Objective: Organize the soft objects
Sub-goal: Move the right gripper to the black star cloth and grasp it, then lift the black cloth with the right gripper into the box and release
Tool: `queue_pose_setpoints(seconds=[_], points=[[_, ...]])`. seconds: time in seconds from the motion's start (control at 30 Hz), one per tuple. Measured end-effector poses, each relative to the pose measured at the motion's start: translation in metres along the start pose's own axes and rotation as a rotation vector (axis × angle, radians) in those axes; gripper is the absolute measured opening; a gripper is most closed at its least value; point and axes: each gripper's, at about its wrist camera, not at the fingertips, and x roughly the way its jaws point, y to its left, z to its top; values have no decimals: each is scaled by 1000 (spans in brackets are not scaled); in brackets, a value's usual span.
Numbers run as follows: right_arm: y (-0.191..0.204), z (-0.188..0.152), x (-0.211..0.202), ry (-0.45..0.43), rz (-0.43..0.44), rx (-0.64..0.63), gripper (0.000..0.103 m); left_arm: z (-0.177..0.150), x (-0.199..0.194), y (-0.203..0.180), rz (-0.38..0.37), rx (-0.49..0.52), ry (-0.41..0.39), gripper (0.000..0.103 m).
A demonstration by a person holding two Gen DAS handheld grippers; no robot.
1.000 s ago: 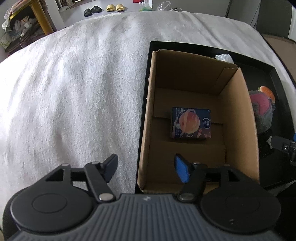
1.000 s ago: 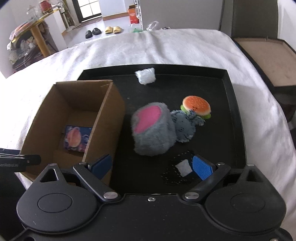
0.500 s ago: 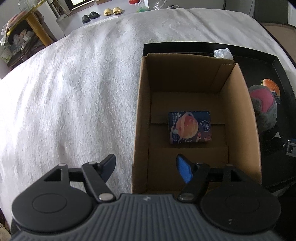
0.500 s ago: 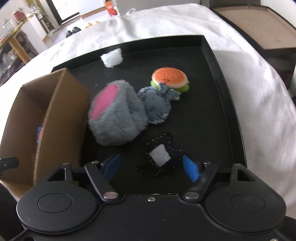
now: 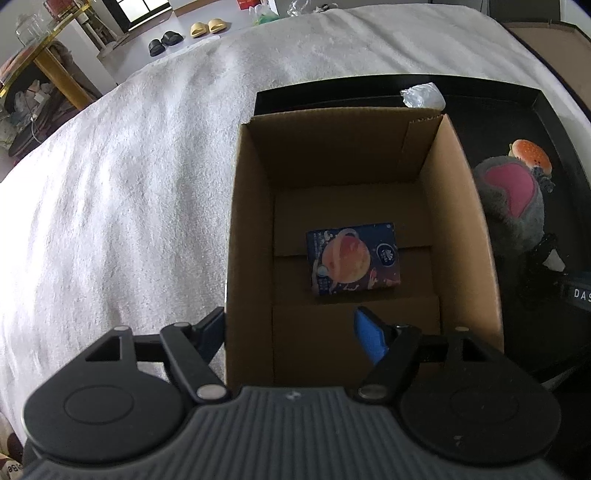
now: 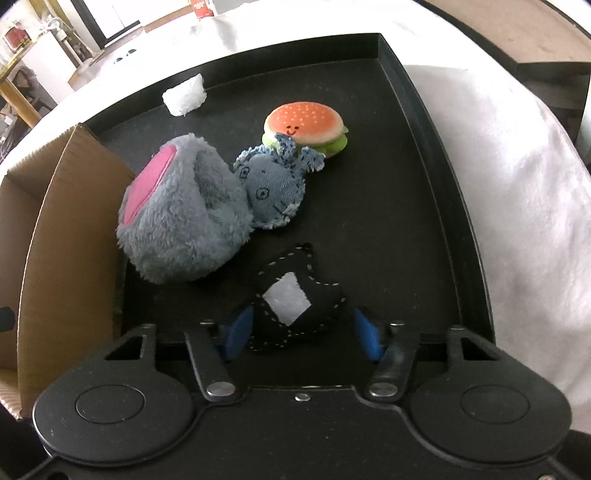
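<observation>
A black stitched soft toy (image 6: 295, 302) with a white patch lies on the black tray (image 6: 424, 184), between the blue pads of my right gripper (image 6: 301, 332). Its jaws are closing; the left pad meets the toy, and a small gap shows at the right pad. A grey plush with a pink face (image 6: 181, 214), a denim toy (image 6: 273, 188) and a burger plush (image 6: 306, 125) lie beyond. My left gripper (image 5: 291, 328) is opening and straddles the left wall of the cardboard box (image 5: 469, 221), gripping nothing. A blue planet-print packet (image 5: 354, 258) lies in the box.
A white fluffy piece (image 6: 184, 94) sits at the tray's far left corner. The box stands on the tray's left part, close against the grey plush. A white blanket (image 5: 129, 184) covers the bed around the tray. Slippers (image 5: 207, 27) and a yellow-legged table (image 5: 55, 70) are on the floor beyond.
My right gripper has sunk over the black toy and its jaws have narrowed around it. The left gripper has drifted so that the box's left wall now stands between its fingers.
</observation>
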Motion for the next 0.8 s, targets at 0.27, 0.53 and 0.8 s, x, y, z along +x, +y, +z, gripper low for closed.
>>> queue_pose_setpoints(seconds=[0.27,0.53,0.8], points=[[-3,2,-7,-11,40,-24,27,-1,0,0,10,5,3,74],[2,5,-26,-51,71,-47,19,1,-6,14,24,-16,-15,74],[11,7,-54,-109,90,-57,18,2,-11,26,24,-30,-38,74]])
